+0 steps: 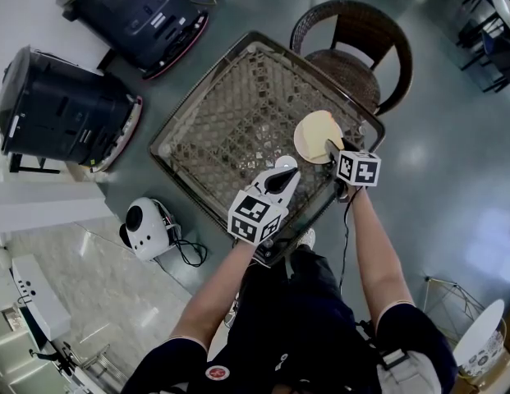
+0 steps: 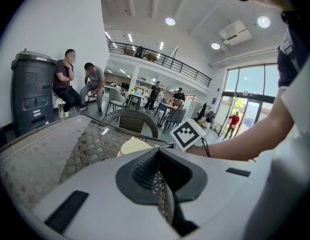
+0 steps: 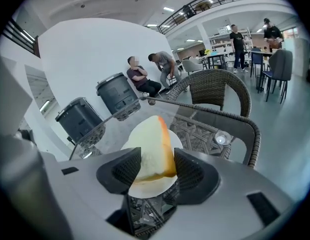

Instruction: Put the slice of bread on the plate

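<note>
A slice of white bread [image 3: 152, 149] with a brown crust stands on edge on a pale round plate [image 3: 147, 190], between the jaws of my right gripper [image 3: 157, 171]. The jaws stand open: a narrow gap shows between the crust and the right pad [image 3: 189, 174], and the slice leans toward the left pad. In the head view the plate [image 1: 308, 138] lies near the table's right corner, with my right gripper [image 1: 333, 150] at its near edge. My left gripper [image 1: 281, 177] hovers over the table beside it, shut [image 2: 159, 180] with nothing held.
The table [image 1: 230, 113] is wicker under a glass top. A wicker chair [image 1: 353, 48] stands behind it. Two dark bins [image 1: 66, 105] are on the floor at the left, with a small white device [image 1: 144, 224] below them. People sit by the far wall [image 2: 77, 84].
</note>
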Demonstrator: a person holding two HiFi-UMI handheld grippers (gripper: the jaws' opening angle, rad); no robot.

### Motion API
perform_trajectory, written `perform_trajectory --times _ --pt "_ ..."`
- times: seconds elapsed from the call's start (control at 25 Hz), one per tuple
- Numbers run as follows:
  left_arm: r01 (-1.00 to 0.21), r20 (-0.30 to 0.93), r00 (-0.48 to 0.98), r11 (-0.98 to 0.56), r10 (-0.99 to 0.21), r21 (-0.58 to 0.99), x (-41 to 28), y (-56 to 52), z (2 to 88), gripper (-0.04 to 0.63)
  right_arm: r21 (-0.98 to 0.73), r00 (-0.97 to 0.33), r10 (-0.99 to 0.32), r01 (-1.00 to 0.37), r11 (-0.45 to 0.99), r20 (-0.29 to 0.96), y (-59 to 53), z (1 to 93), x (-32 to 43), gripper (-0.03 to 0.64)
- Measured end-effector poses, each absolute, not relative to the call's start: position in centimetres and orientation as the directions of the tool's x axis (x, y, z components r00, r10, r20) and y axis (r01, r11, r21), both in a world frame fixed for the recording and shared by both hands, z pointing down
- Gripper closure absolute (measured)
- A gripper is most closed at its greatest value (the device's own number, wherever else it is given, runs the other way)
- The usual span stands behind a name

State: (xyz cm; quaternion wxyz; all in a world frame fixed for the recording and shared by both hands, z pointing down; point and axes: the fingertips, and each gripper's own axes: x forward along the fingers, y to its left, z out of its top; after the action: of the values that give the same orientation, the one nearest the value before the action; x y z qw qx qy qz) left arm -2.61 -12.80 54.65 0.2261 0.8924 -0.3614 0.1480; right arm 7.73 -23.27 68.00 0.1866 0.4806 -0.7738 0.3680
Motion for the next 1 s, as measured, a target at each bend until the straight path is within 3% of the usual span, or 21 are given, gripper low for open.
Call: perform_trajectory --times 0.64,1.0 --pt "-0.71 0.439 0.696 -0.639 -0.569 0.297 -2.3 -13.4 55.2 0.589 -0.303 -0.393 -0.631 -0.919 0.251 0.669 -24.2 68.6 8.7 0.416" --pt "-0.684 0.403 0.723 -0.667 -0.561 0.297 -1.1 -13.4 53.6 0.589 -0.37 -0.488 -0.691 -0.869 0.328 0.533 -23.0 61.5 8.3 0.426"
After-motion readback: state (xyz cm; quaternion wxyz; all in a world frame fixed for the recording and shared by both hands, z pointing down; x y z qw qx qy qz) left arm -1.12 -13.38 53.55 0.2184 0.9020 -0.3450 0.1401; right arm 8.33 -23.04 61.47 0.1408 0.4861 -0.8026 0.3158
